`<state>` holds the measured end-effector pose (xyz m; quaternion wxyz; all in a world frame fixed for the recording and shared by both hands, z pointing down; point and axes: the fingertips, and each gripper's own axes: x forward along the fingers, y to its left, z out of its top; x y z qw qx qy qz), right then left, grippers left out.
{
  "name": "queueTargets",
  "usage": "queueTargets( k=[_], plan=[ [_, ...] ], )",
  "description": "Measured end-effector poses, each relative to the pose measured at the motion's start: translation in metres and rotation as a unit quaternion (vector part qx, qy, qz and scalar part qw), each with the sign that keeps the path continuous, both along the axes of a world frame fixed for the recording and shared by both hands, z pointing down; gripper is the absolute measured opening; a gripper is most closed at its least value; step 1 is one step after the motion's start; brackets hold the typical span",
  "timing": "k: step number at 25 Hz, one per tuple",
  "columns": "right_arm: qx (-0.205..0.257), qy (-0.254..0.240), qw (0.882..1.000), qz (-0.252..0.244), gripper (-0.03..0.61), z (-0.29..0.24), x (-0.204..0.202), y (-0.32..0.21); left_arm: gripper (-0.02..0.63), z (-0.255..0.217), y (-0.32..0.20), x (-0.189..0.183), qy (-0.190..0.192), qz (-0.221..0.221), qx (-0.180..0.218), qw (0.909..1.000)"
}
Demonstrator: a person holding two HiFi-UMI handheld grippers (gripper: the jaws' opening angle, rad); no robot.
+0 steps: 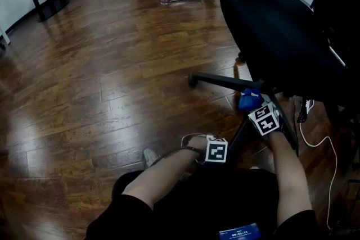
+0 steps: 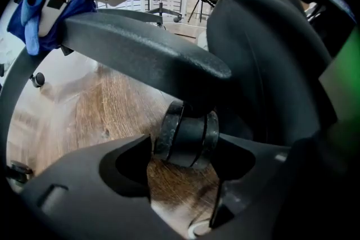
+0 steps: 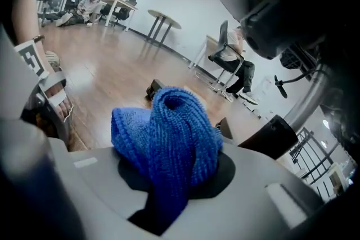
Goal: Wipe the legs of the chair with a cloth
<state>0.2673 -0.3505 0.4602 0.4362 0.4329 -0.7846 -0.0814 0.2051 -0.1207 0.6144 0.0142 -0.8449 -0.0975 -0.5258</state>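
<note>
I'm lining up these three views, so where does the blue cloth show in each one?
Head view: blue knitted cloth right of centre, in the right tool, at the black chair leg.
Left gripper view: top left corner, above that leg.
Right gripper view: centre, bunched between the jaws.
Shared landmark: brown wooden plank floor.

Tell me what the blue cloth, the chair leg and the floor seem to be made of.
Cloth: soft ribbed pile, probably microfibre. Chair leg: black, finely pebbled, dull sheen; moulded plastic or coated metal. Floor: glossy planks with grain; wood or laminate.
</note>
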Motion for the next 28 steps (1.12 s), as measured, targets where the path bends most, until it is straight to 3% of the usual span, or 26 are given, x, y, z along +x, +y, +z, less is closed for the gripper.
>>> queueTargets(
  k=[3,9,12,15,18,22,25,28],
  plan=[
    [-0.023,0.001,1.0,-0.014,0.086,0.007,-0.01,0.022,0.325,0.001,0.001,0.0,0.0,-0.005,0.001,1.0],
    [-0.101,-0.01,0.987,-0.126,0.087,0.039,-0.067,0.128,0.327,0.005,0.004,-0.01,-0.015,-0.02,-0.001,0.9997],
    [-0.11,-0.016,0.977,-0.183,0.091,0.048,-0.091,0.174,0.327,0.006,0.005,-0.021,-0.041,-0.029,-0.007,0.9987],
    [-0.117,0.009,0.971,-0.209,0.089,0.051,-0.094,0.183,0.327,0.003,0.005,-0.019,-0.039,-0.029,-0.005,0.9988],
    [-0.115,0.025,0.976,-0.181,0.091,0.047,-0.076,0.148,0.326,0.001,0.002,-0.004,-0.009,-0.016,0.005,0.9998],
    [-0.057,0.0,0.996,-0.065,0.091,0.02,-0.027,0.052,0.325,0.0,0.002,-0.004,-0.002,-0.007,-0.005,1.0],
    [-0.035,0.008,0.999,-0.014,0.091,0.006,-0.003,0.006,0.324,-0.002,0.003,-0.004,0.003,-0.002,-0.007,1.0],
    [-0.027,0.03,0.999,-0.004,0.091,0.003,0.0,-0.006,0.324,-0.001,0.001,-0.003,0.006,-0.001,-0.005,1.0]
  ],
)
